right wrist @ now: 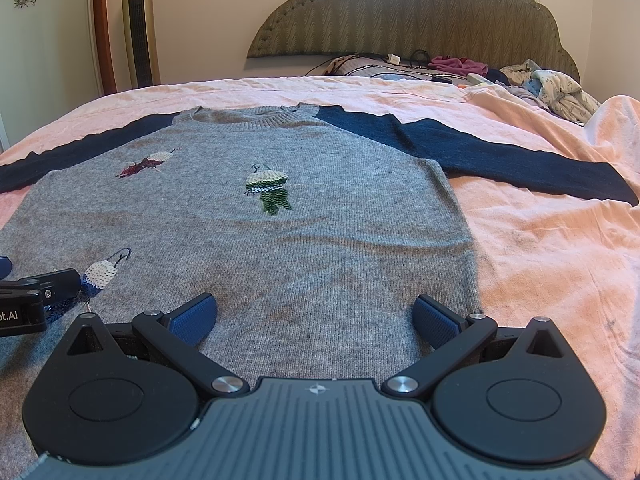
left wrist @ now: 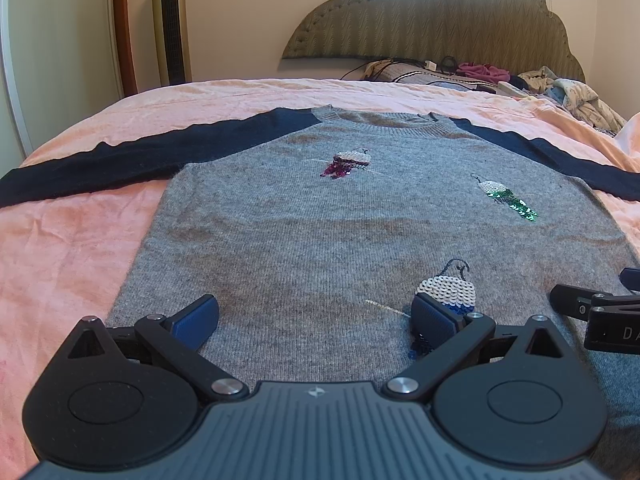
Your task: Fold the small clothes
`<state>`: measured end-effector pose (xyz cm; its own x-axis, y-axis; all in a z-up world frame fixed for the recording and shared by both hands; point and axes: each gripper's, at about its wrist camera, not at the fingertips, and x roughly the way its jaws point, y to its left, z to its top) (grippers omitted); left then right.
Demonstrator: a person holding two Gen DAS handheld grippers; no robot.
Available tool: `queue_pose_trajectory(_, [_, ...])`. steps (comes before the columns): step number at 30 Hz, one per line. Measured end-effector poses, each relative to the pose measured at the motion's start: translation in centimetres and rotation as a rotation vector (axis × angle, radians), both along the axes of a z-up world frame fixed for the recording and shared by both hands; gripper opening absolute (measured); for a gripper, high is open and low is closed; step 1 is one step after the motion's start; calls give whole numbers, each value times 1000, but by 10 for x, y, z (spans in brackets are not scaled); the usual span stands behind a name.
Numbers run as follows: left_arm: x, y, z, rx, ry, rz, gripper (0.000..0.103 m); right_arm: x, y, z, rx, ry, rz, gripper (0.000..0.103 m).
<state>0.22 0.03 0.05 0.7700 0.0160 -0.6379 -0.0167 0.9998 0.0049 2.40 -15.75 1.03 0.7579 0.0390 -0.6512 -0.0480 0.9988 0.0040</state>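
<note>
Because folding needs a flat start, the grey sweater (left wrist: 320, 248) lies face up and spread smooth on the pink bedsheet (left wrist: 72, 240), neckline toward the headboard (left wrist: 432, 20) and hem toward the person holding the tools. Both navy sleeves are stretched straight out to the sides, the left sleeve (left wrist: 120, 164) and the right sleeve (right wrist: 500, 148), so that each can probably be turned in over the body as a first fold.

The left tongs (left wrist: 316, 320) hover low over the hem region, jaws spread wide and gripping nothing; one blue pad sits just beside the sequinned blue motif (left wrist: 448, 292). The right tongs (right wrist: 316, 320) are likewise released and empty, poised over the hem nearer the garment's right edge. Whether the pads touch the knit cannot be told. The two tools stand side by side, near each other, which suggests a paired grasp of the hem or of the side seams is being prepared; no fold is yet made.

A heap of other clothes (right wrist: 560, 88) lies by the headboard, well apart from the work. A tower fan (left wrist: 170, 20) stands against the wall beyond the bed.
</note>
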Motion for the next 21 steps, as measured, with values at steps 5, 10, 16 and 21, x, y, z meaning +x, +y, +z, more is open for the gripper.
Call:
queue_pose_trajectory(5, [0, 0, 0, -1, 0, 0, 103, 12, -52, 41, 189, -64, 64, 103])
queue_pose_trajectory(10, [0, 0, 0, -1, 0, 0, 103, 52, -184, 77, 456, -153, -103, 103])
queue_pose_trajectory(16, [-1, 0, 0, -2, -1, 0, 103, 79, -354, 44, 775, -161, -584, 96])
queue_pose_trajectory(21, [-1, 0, 0, -2, -1, 0, 103, 76, -394, -1, 837, -128, -733, 83])
